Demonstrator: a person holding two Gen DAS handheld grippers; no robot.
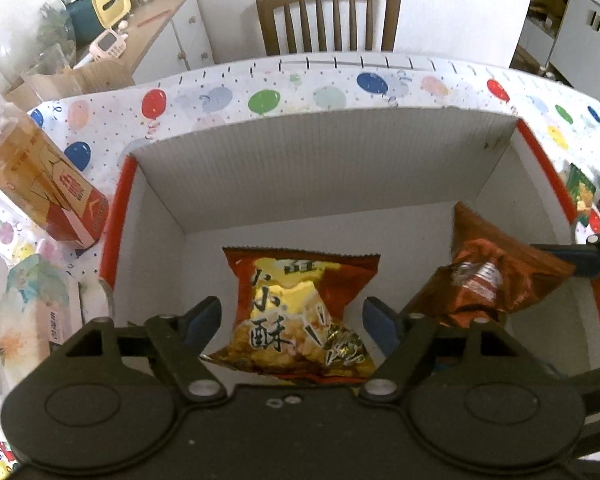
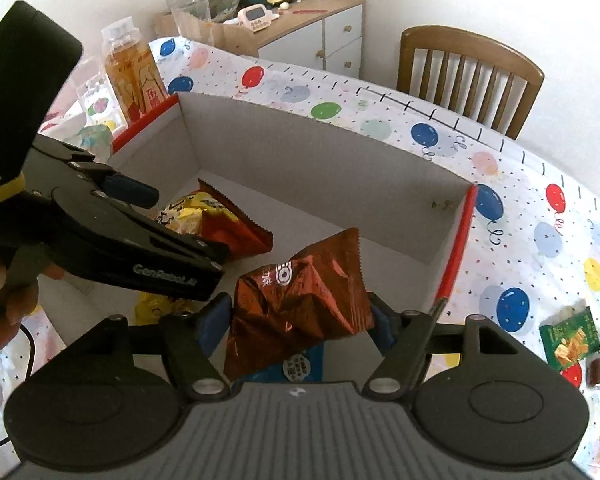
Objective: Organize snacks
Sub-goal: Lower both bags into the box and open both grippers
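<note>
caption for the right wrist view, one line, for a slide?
Right gripper holds a crinkled brown foil snack bag over the white cardboard box.

box (image 1: 320,160) back half bare — two packets (image 1: 300,312) fill the front.

Soft bright indoor light, glare on foil, fisheye-bent edges, dark corners

A home dining room: wooden chair (image 1: 329,16), balloon-print tablecloth (image 1: 380,84), cluttered sideboard (image 2: 308,36).
</note>
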